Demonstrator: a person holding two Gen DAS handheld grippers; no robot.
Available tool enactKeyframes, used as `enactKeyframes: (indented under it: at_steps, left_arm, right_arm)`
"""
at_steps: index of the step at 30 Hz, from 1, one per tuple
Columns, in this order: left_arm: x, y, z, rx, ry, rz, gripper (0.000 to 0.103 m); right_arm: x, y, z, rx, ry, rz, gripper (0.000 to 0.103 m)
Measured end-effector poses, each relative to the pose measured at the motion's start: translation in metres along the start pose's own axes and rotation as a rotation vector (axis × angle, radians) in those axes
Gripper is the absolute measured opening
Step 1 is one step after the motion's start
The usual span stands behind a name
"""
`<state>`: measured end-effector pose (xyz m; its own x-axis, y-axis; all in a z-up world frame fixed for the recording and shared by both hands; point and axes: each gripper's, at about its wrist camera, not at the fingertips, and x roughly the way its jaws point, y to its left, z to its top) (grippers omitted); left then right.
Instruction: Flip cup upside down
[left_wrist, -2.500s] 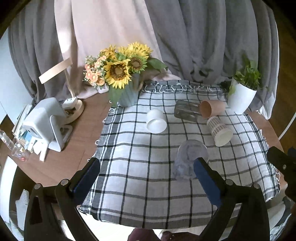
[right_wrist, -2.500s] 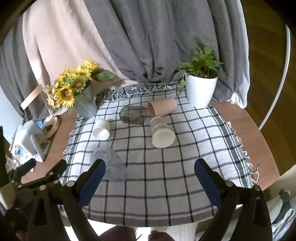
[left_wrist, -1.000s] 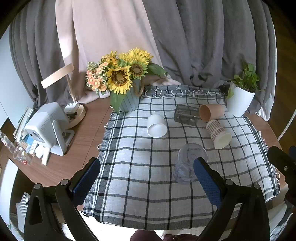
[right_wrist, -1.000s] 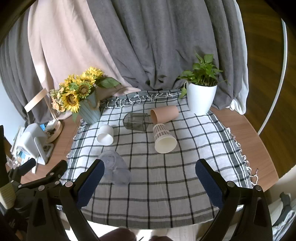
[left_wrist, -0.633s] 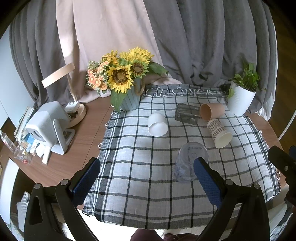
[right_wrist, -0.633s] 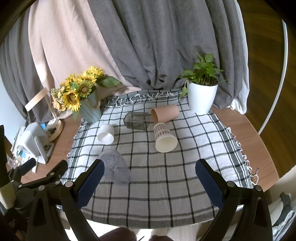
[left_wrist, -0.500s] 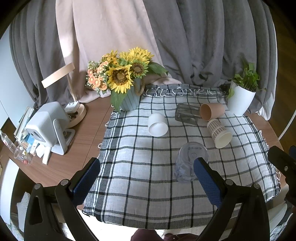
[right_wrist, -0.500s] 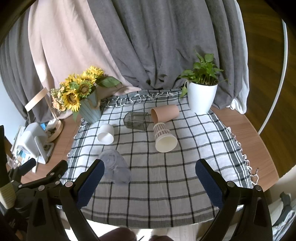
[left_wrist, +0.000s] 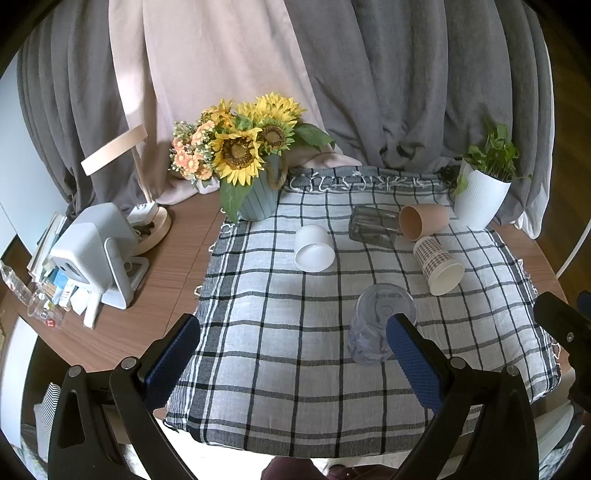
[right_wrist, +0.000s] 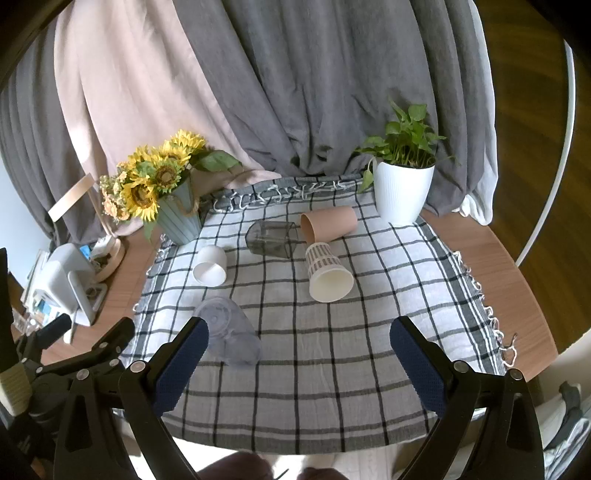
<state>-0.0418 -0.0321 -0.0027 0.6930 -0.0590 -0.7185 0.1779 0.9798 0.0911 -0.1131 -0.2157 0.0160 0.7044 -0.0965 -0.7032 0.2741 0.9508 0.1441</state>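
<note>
both sets of fingers were spread wide with nothing in them: left gripper (left_wrist: 291, 339), right gripper (right_wrist: 299, 345). the clear cup (left_wrist: 375, 323) stood bottom-up on the checked cloth (left_wrist: 280, 332) toward the counter's near edge. four other cups lay tipped over nearer the far edge.
</note>
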Motion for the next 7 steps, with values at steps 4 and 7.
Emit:
enactKeyframes:
  at_steps: [4, 7]
  left_arm:
    - [0.0001, -0.0003, 0.0002, 0.001, -0.001, 0.002, 0.103]
    - [0.0, -0.0009, 0.0012, -0.001, 0.001, 0.001, 0.103]
  right_arm:
    - [0.0005, -0.0001, 0.0001, 0.0, 0.0, 0.0, 0.099]
    - [0.0006, -0.0006, 0.0003, -0.001, 0.0, 0.001, 0.099]
